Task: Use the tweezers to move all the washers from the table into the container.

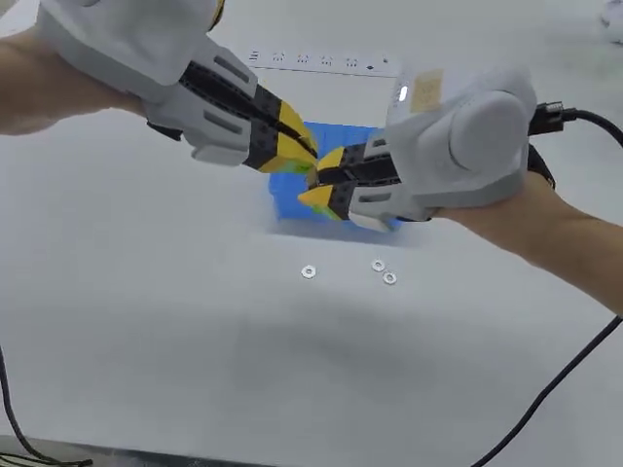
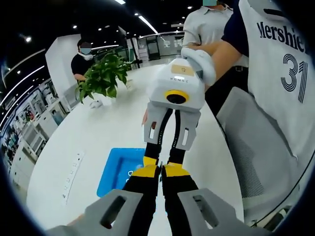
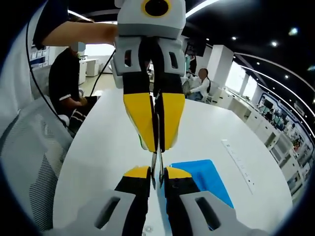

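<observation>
Three washers (image 1: 309, 271) lie on the table (image 1: 146, 321) before the container (image 1: 290, 199).

Bare white table (image 1: 146, 321) on every side of the three washers (image 1: 309, 271), open to reach from the near edge and from the left. Over the blue container (image 1: 292, 199), blocked from above by the left gripper (image 1: 310, 148) and right gripper (image 1: 313, 185), tip to tip with the tweezers (image 3: 156, 169) between them. On the near right, black cable (image 1: 545, 389) slung across the corner. At the near left edge, a second cable (image 1: 8, 409).
</observation>
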Available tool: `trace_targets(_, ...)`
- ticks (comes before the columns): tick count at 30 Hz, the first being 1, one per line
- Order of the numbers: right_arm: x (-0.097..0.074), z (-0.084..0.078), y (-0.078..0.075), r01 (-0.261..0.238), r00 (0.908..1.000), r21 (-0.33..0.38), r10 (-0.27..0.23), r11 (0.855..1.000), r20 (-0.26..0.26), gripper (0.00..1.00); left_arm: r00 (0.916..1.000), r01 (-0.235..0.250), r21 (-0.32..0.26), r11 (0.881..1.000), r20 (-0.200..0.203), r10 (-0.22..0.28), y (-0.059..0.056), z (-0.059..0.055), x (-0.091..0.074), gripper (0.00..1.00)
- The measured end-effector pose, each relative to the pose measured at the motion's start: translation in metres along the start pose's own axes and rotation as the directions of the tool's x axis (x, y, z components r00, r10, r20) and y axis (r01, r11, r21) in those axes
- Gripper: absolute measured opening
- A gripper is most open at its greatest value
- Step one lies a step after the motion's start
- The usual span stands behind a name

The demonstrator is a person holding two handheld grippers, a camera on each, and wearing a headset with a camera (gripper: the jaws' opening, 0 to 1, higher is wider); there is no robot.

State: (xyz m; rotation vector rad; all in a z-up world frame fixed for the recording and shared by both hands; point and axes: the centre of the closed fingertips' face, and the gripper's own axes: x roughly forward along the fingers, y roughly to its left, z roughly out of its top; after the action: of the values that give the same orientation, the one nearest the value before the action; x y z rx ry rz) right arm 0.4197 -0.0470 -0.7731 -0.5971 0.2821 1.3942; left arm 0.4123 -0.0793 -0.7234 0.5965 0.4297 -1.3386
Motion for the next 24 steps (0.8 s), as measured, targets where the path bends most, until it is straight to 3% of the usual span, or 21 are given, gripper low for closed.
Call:
trace_targets(6,0.004,-0.005,0.016,-0.021,0.9998,0.010,0.021,1.000,-0.003,0.12,0.9999,0.014,-0.017,1.000,-0.004,-0.015,-0.014,-0.005,0.004,0.06)
trace_targets(12,0.005,-0.008,0.024,-0.035,0.9993,0.021,0.035,0.999,-0.007,0.12,0.9996,0.030,-0.034,0.999,0.001,-0.030,-0.022,-0.007,0.008,0.06)
trace_targets(17,0.004,-0.008,0.024,-0.023,0.9997,0.038,0.023,0.999,0.009,0.12,0.9996,0.028,-0.030,0.999,0.009,-0.028,-0.024,-0.005,0.008,0.06)
trace_targets(24,0.007,-0.015,0.026,-0.029,0.9995,0.031,0.029,0.999,-0.013,0.12,0.9994,0.033,-0.035,0.999,-0.006,-0.033,-0.025,-0.015,0.012,0.06)
